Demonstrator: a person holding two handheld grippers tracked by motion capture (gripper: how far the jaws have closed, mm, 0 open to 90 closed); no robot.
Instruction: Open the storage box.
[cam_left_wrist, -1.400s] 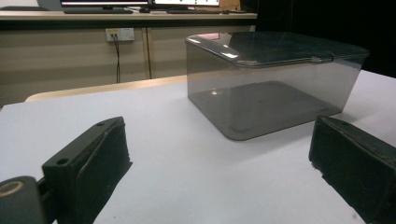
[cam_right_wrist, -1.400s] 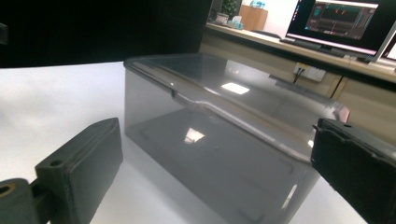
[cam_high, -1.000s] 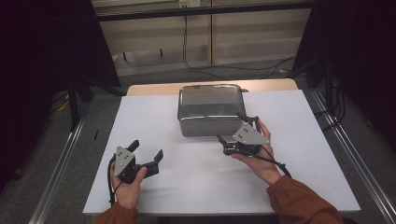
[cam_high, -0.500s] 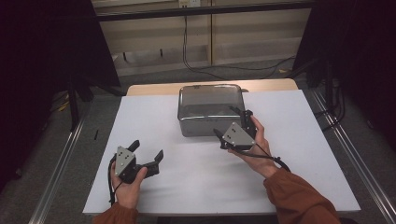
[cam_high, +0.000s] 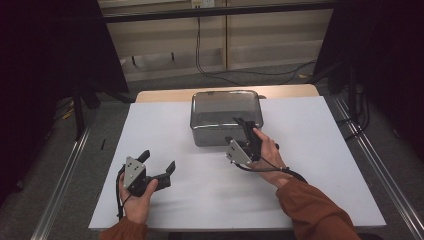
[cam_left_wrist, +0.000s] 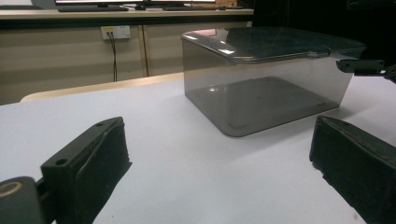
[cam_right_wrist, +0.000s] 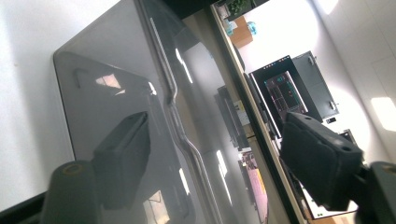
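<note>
We see a grey lidded box (cam_high: 226, 117) at the table's (cam_high: 325, 150) far middle, apparently empty. Our right gripper (cam_high: 239, 131) straddles its near lid edge, jaws just closing, not yet pinching. Our left gripper (cam_high: 159, 161) rests wide open, empty.

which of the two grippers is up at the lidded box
The right gripper: turned on its side, its open jaws have just been closing astride the lid edge of the grey box. The left gripper sits apart.

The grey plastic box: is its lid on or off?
On. The lid sits flat over the grey plastic box's rim, closing it.
</note>
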